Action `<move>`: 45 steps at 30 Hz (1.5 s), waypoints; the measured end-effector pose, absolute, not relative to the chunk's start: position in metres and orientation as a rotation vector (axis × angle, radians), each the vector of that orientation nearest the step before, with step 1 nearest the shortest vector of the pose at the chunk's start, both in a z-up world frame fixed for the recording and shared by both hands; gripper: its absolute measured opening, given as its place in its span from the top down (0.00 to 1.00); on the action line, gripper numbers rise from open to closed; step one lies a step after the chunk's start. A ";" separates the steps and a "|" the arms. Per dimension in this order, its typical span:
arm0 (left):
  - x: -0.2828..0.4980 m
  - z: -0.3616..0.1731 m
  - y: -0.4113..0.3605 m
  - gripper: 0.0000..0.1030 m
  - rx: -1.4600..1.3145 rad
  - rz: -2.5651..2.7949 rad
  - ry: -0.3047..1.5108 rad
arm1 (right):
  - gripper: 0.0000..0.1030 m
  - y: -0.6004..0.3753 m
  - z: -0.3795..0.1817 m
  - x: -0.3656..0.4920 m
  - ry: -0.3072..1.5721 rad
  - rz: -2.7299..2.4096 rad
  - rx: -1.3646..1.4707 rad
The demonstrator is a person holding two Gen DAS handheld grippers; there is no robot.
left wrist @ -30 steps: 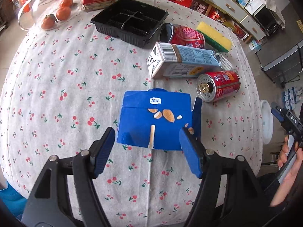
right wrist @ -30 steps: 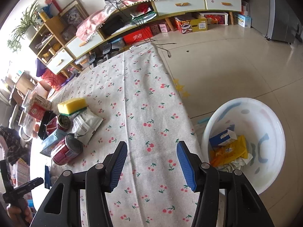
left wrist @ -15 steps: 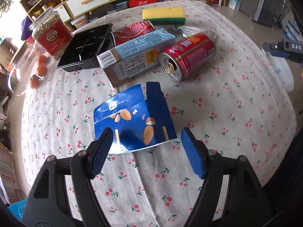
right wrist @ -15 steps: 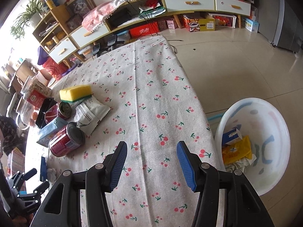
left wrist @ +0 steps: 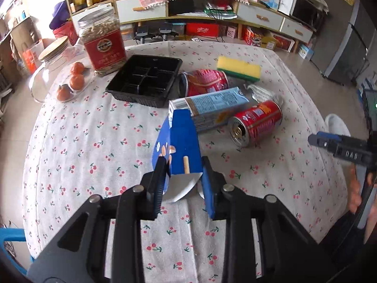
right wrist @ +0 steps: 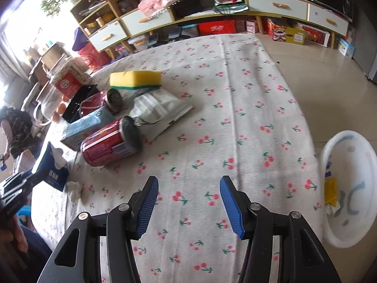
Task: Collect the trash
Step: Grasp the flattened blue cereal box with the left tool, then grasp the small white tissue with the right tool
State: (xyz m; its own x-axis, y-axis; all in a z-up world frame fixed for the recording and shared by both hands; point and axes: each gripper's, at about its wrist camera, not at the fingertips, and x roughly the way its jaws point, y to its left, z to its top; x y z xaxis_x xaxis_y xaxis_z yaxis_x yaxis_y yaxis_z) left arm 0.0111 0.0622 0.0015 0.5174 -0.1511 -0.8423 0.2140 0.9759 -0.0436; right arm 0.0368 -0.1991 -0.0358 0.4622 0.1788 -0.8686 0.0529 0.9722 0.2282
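My left gripper [left wrist: 184,162] has the flattened blue snack box [left wrist: 181,141] between its jaws, which are closing. Both pads press on the box's near end, and it stands tilted up off the cherry-print tablecloth [left wrist: 94,141]. In the right wrist view the same blue box [right wrist: 50,165] shows at the far left. My right gripper [right wrist: 188,181] hangs open above bare cloth with nothing between its fingers. The white basin [right wrist: 348,188] on the floor to its right holds yellow and blue wrappers.
Behind the box lie a red can [left wrist: 256,122], a light blue carton [left wrist: 209,108], a second red can [left wrist: 205,82], a silver wrapper [right wrist: 160,103] and a yellow sponge [left wrist: 238,68]. A black tray [left wrist: 146,80], a jar [left wrist: 103,44] and a glass bowl [left wrist: 47,77] of oranges stand further left.
The left jaws came together on the blue box, and it rose and tilted on edge. The right gripper moved away from the basin, over the table toward the cans.
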 end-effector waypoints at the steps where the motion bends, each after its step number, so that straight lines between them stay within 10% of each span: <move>1: 0.011 0.003 0.064 0.73 0.058 -0.212 1.002 | 0.46 -0.190 -0.036 0.037 1.085 0.108 0.232; 22: 0.005 0.016 0.078 0.75 -0.031 -0.238 0.951 | 0.52 -0.016 -0.075 0.040 1.045 0.503 0.105; 27: 0.006 0.015 0.081 0.75 -0.036 -0.234 0.950 | 0.73 -0.004 -0.082 0.041 1.027 0.513 0.075; 45: -0.002 0.027 0.061 0.75 -0.028 -0.296 0.932 | 0.76 -0.055 -0.038 0.023 0.985 0.457 0.179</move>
